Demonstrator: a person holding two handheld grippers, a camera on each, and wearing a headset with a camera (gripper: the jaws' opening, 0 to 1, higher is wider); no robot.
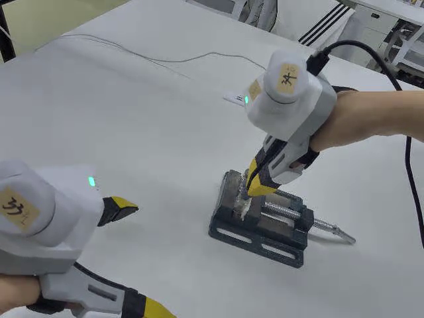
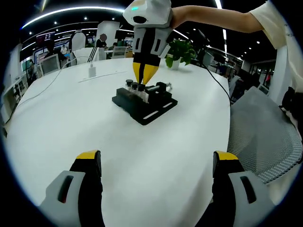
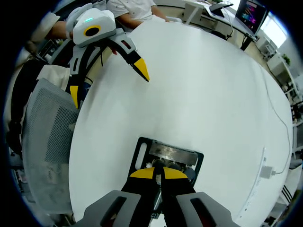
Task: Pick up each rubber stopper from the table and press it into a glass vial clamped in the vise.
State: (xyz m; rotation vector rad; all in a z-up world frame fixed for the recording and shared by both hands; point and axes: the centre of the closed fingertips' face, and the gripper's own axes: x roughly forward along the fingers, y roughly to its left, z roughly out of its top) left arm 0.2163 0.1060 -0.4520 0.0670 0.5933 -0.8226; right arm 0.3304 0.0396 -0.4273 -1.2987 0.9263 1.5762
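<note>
Right gripper (image 1: 254,185), held by a hand (image 1: 341,122) reaching in from the right, pointed steeply down with its yellow tips pressed together into a single point. Whether anything sat pinched between them could not be told. In its own view the closed tips lay right over the middle of the vise (image 1: 265,232), and in the left gripper view they hung just above the row of vials (image 2: 134,90) clamped there.

The vise was a black, low block standing flat on the white table (image 1: 152,132), with its screw handle sticking out to one side. At least two of the vials already carried dark stoppers (image 2: 129,83), seen in the left gripper view just beside the closed tips; the vial directly under the tips was too small to read.

Left gripper (image 1: 138,258) hovered well apart from the vise, nearer the person, with its jaws spread wide and nothing between them. Its own view looked across bare tabletop toward the vise.

Farther out, a thin cable (image 1: 165,59) trailed over the table to a small white plug (image 1: 235,99). A grey mesh chair (image 2: 265,132) stood at the table's edge, and a green plant (image 2: 182,49) sat beyond the vise.
</note>
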